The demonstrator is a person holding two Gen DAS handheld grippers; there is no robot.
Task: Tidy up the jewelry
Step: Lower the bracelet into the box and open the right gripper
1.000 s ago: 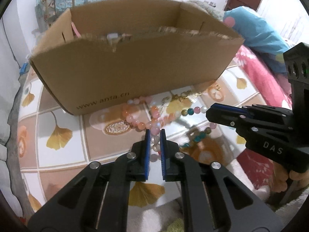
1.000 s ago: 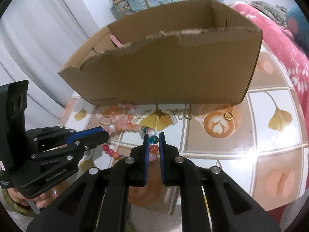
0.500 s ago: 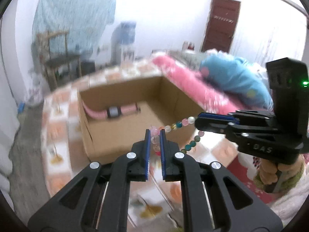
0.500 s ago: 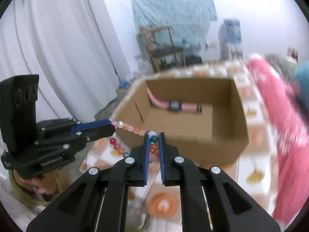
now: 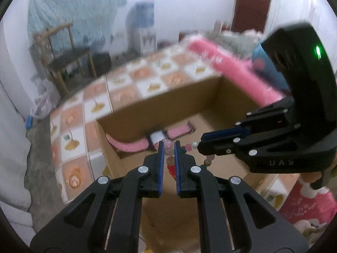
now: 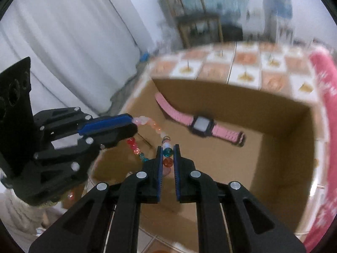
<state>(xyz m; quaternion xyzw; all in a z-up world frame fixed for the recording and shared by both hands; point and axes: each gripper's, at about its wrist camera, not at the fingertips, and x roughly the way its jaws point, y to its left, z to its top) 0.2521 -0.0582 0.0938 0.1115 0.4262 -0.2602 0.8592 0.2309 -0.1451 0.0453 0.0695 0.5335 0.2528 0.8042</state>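
The left gripper (image 5: 168, 147) is clamped on a bead bracelet (image 5: 170, 160) — pale pink and red beads sit pinched between its blue pads at the centre of the left wrist view. The strand runs to the right, where the right gripper (image 5: 200, 145) reaches in from the right edge of the frame and pinches it at a pale bead.

In the right wrist view the right gripper (image 6: 168, 150) is likewise closed on the bracelet (image 6: 167, 158), with a teal bead and an orange-red one between its pads at lower centre. From there the beads loop up and left to the left gripper (image 6: 133, 124), which comes in from the left edge and holds the pale pink end; a second run of red and teal beads hangs below.

Both grippers hold the bracelet above an open cardboard box (image 6: 284, 147). On the box floor, in the middle of the frame, lies a pink watch (image 6: 201, 125) with a dark square case. The box stands on a tiled-pattern surface (image 5: 73, 143) — orange and white squares with leaf prints.
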